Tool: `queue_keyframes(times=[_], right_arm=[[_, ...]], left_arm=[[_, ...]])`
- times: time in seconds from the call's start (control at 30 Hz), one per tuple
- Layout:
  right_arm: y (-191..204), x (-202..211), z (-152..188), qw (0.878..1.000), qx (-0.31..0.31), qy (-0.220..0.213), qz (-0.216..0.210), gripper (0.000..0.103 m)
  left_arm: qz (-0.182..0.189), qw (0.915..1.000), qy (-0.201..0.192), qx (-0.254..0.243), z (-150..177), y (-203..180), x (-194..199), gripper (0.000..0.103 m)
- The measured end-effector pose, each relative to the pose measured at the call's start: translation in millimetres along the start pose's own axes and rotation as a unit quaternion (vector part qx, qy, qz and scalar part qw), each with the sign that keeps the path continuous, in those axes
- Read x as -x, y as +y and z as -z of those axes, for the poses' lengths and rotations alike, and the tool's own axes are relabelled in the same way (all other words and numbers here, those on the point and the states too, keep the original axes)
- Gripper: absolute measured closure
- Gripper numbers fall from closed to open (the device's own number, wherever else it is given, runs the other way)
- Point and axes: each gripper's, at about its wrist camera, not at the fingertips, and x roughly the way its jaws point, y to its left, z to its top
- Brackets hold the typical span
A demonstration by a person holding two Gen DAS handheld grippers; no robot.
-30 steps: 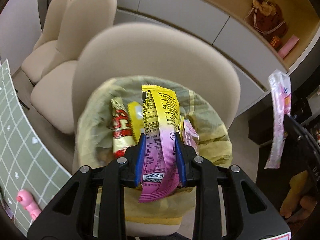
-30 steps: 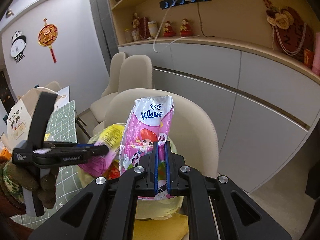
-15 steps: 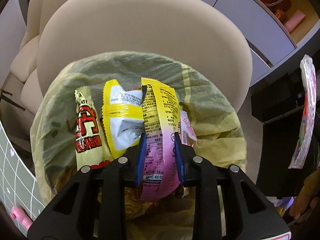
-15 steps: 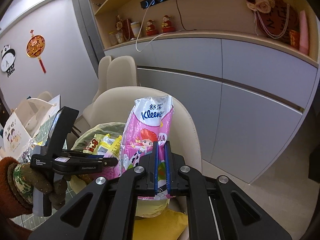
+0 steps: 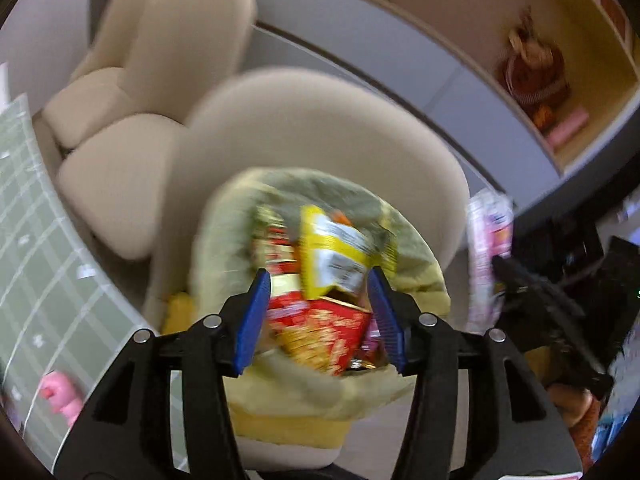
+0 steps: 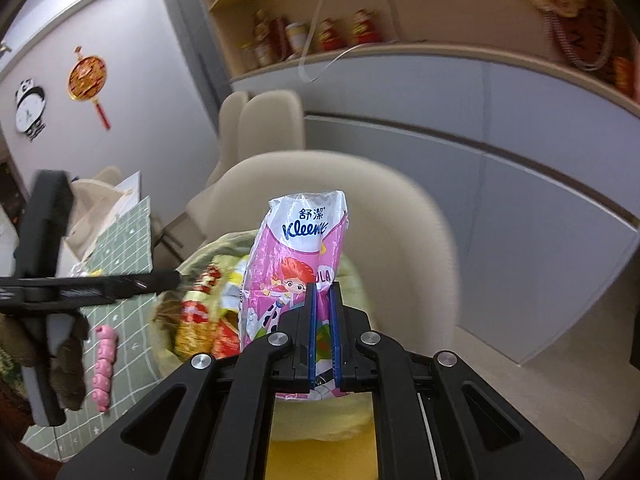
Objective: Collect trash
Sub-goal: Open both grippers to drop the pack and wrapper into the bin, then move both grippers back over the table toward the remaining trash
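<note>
2 grippers: both are showing in the wrist views, 1 per hand.
Left gripper (image 5: 320, 312): its blue-padded jaws are standing spread wide with nothing between them, hovering just above the open mouth of the bin.
Right gripper (image 6: 324, 328): its blue pads are pressing together on the lower part of the pink and white Kleenex tissue packet (image 6: 298, 276), which is standing upright above the fingers.
Packet position: it is hanging beside and slightly above the bin, not inside it; in the left wrist view it is appearing blurred at the right edge (image 5: 490, 240).
Trash bin: the round bin lined with a pale yellow-green plastic bag (image 5: 224, 240) is sitting on a yellow cushion on the seat of the rounded beige upholstered chair (image 5: 320, 120).
Bin contents: a crumpled yellow and white snack wrapper (image 5: 332, 256) is lying on top, touching a red and gold foil wrapper (image 5: 320, 328) below it; more red wrappers are lying to the left, too blurred to read.
Table: the green checked tablecloth (image 6: 124, 248) is lying just left of the chair, with a small pink toy (image 6: 104, 360) resting near its edge.
Background: 2 more beige chairs (image 5: 160, 60) are standing behind, against grey cabinets (image 6: 520, 160).
Sharpness: the left wrist view is smearing with motion.
</note>
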Motion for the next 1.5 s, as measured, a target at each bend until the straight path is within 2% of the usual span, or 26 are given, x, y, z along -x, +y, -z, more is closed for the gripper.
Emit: queue_keyframes(times=[0.17, 0.33, 0.6, 0.77, 0.83, 0.9, 0.93, 1.07, 1.17, 1.33, 1.5], right_arm=[[40, -53, -3, 0.997, 0.046, 0.059, -0.024, 0.095], [68, -99, 15, 0.986, 0.098, 0.137, -0.014, 0.095], [71, -116, 28, 0.979, 0.107, 0.173, 0.014, 0.095], [79, -106, 30, 0.984, 0.086, 0.156, 0.019, 0.094], [78, -98, 30, 0.986, 0.078, 0.146, 0.029, 0.09], [78, -85, 30, 0.989, 0.066, 0.127, 0.034, 0.067], [77, -78, 28, 0.991, 0.058, 0.116, 0.032, 0.065], [87, -41, 24, 0.996, 0.037, 0.069, 0.035, 0.064], [100, -21, 24, 0.997, 0.036, 0.049, 0.037, 0.064], [149, 18, 35, 0.997, 0.063, 0.013, 0.046, 0.064], [203, 48, 53, 0.996, 0.079, -0.016, 0.028, 0.063]], left_arm=[[-0.057, 0.997, -0.053, -0.002, 22, 30, 49, 0.055], [-0.104, 0.9924, -0.065, 0.004, 44, 51, 86, 0.055], [-0.113, 0.9904, -0.078, 0.019, 65, 60, 115, 0.055], [-0.113, 0.9901, -0.082, 0.014, 74, 66, 134, 0.055], [-0.111, 0.9901, -0.084, 0.01, 79, 67, 142, 0.054], [-0.11, 0.9901, -0.087, 0.007, 82, 68, 148, 0.053], [-0.11, 0.99, -0.088, 0.006, 86, 70, 153, 0.053], [-0.106, 0.9903, -0.089, 0.003, 99, 76, 168, 0.053], [-0.103, 0.9905, -0.091, 0.008, 111, 87, 182, 0.053], [-0.103, 0.9893, -0.095, 0.041, 140, 121, 206, 0.053], [-0.12, 0.986, -0.088, 0.075, 175, 165, 229, 0.053]])
